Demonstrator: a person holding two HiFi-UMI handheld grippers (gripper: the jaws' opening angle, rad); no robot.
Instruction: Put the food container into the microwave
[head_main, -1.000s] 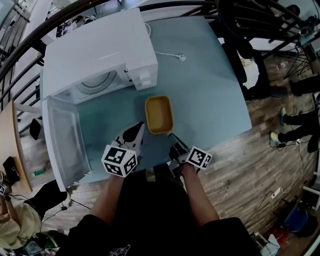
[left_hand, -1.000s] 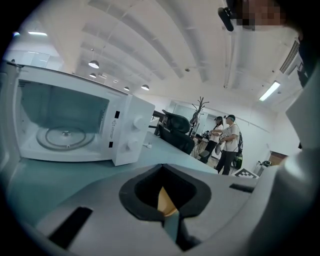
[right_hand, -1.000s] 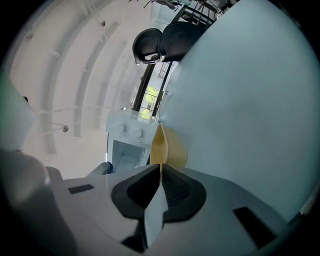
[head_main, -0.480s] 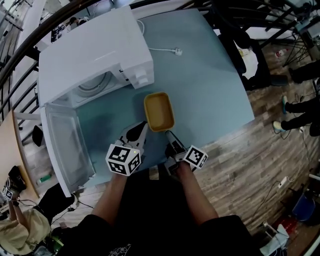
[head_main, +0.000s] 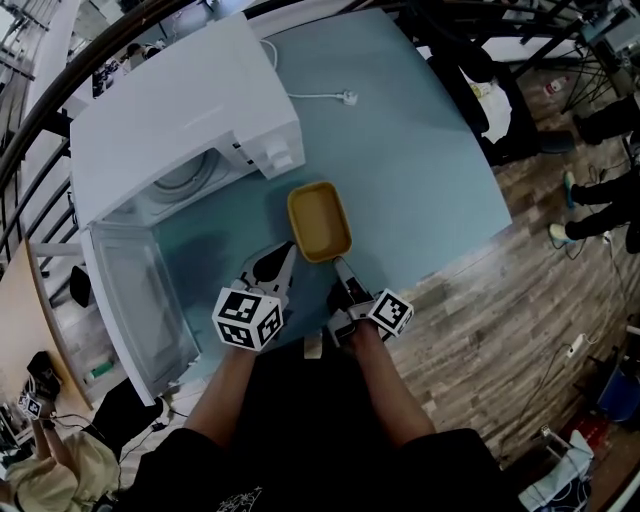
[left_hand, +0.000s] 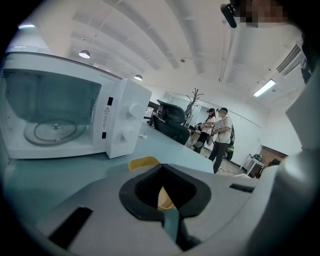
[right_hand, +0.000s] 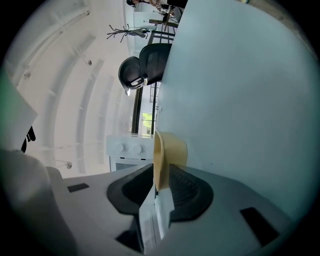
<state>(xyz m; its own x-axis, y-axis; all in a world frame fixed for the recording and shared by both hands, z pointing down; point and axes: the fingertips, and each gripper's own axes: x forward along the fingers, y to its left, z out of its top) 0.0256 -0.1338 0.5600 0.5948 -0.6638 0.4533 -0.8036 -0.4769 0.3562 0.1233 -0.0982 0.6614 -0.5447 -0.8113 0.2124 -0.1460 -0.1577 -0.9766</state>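
The right gripper (right_hand: 158, 172) has its jaws parted and has just been easing them inward. The near rim of the food container (head_main: 320, 221) stands edge-on between the tips, and neither pad clamps it. The left gripper (left_hand: 161, 169) has its jaw tips drawn together on nothing; the container rests on the table (head_main: 420, 150) just ahead of those tips, and the open microwave (head_main: 180, 120) stands ahead and to their left.
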